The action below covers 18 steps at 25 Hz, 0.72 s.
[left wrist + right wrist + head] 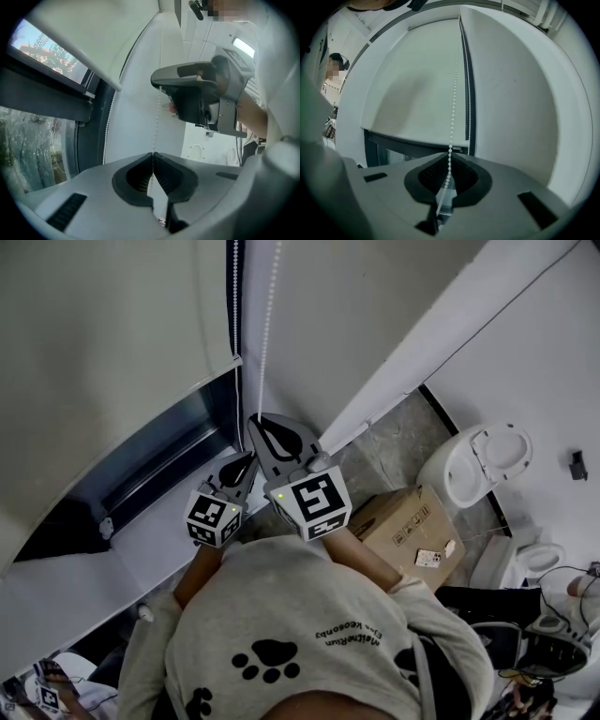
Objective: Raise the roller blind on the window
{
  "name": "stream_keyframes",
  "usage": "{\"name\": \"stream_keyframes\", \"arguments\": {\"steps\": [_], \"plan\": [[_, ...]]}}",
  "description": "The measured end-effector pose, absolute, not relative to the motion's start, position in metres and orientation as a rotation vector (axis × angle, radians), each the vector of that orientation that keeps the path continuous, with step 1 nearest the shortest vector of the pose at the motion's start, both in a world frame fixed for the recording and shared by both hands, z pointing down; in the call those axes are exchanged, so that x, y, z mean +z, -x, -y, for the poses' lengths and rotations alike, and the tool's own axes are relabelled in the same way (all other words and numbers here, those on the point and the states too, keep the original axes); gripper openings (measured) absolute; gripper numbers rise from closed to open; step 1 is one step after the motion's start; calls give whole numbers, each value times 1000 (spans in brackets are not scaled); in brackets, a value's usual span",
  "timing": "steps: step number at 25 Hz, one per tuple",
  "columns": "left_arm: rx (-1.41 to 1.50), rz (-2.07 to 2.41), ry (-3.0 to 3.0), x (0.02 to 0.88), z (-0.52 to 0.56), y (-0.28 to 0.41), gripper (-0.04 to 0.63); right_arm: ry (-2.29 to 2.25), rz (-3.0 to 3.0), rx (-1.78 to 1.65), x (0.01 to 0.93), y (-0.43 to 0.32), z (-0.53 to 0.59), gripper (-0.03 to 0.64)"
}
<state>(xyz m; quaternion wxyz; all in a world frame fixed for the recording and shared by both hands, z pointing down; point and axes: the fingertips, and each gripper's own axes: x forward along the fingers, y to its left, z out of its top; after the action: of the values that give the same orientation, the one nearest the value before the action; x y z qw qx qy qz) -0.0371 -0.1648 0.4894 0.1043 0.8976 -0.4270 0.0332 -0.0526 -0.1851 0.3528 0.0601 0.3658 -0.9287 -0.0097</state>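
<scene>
Two grippers, each held in one of the person's hands, close on the same strand of the white bead chain. The left gripper has its jaws together with the beads pinched at the tips. The right gripper grips the strand just above it, its jaws likewise pressed on the chain, which runs on down between the pads. From the right gripper the strand rises straight up along the wall. A second strand hangs beside it, close to the dark window frame.

Beyond the chain, the roller blind covers the upper part of the window. Its bottom bar crosses the pane, and below it is bare glass with greenery outside. Further off, on the tiled floor, a cardboard box sits near a white toilet.
</scene>
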Motion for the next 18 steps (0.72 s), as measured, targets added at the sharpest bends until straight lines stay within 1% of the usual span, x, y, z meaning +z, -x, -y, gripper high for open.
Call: {"name": "stream_keyframes", "arguments": {"steps": [11,18], "plan": [[231,1233,-2555,545,154,37,12,-1059,2741,98,409,51,177,19],[183,1212,-2542,549,148,35,14,-1044,2760,96,412,51,173,19]]}}
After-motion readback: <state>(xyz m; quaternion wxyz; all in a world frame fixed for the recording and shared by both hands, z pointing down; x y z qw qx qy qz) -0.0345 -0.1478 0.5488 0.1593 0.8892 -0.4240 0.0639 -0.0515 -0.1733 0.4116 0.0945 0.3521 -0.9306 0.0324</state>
